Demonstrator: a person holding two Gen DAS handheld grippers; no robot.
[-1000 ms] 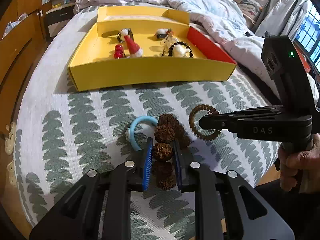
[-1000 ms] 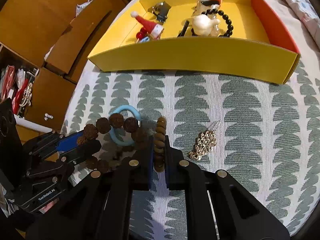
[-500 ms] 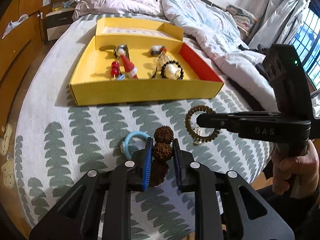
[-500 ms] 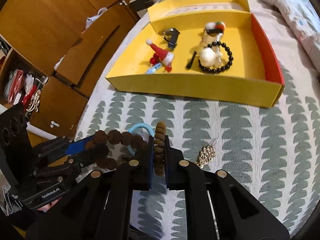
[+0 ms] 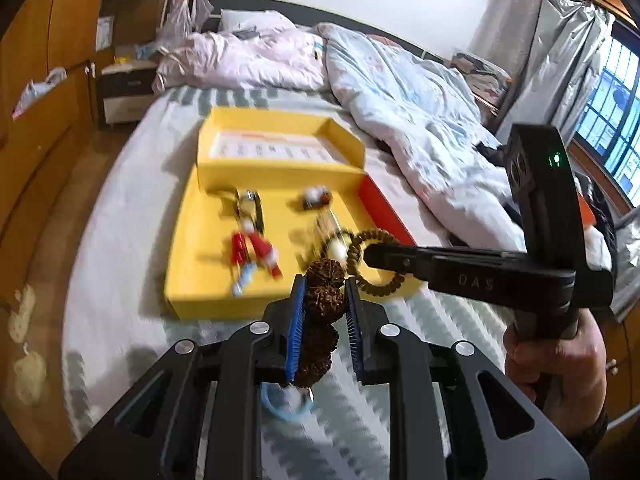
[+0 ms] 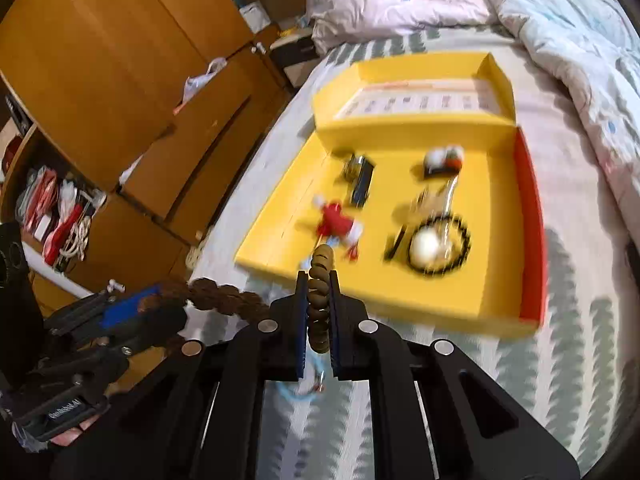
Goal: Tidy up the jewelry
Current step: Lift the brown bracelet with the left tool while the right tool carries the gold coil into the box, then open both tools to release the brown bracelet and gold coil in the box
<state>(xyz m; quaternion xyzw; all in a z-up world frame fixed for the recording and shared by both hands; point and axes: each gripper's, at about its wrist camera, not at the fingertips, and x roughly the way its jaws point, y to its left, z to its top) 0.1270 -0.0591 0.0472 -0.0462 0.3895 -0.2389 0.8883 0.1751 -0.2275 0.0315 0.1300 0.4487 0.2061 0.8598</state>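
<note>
My left gripper (image 5: 322, 285) is shut on a bracelet of big rough brown beads (image 5: 325, 300), which hangs in the air between its blue pads. My right gripper (image 6: 319, 280) is shut on a bracelet of small tan-brown beads (image 6: 320, 292). In the left wrist view the right gripper (image 5: 366, 258) holds this small bracelet (image 5: 376, 266) just right of the left fingertips. The right wrist view shows the left gripper (image 6: 160, 306) at lower left with the big beads (image 6: 224, 300) trailing from it. Both hang over the near wall of the yellow tray (image 5: 240, 308). Below on the bedspread lies a light blue ring (image 5: 286, 410).
The yellow tray (image 6: 440, 308) has a red right wall and holds a red Santa charm (image 6: 336, 224), a black bead bracelet with a white ball (image 6: 436, 244) and several small pieces. A rumpled quilt (image 5: 420, 120) lies right of it. Wooden cabinets (image 6: 120, 60) stand left. A hand (image 5: 556, 360) grips the right handle.
Both grippers have risen from the bedspread with their bracelets, toward the tray. The blue ring stayed on the bed and now lies beneath the fingers. The gold chain is out of view.
</note>
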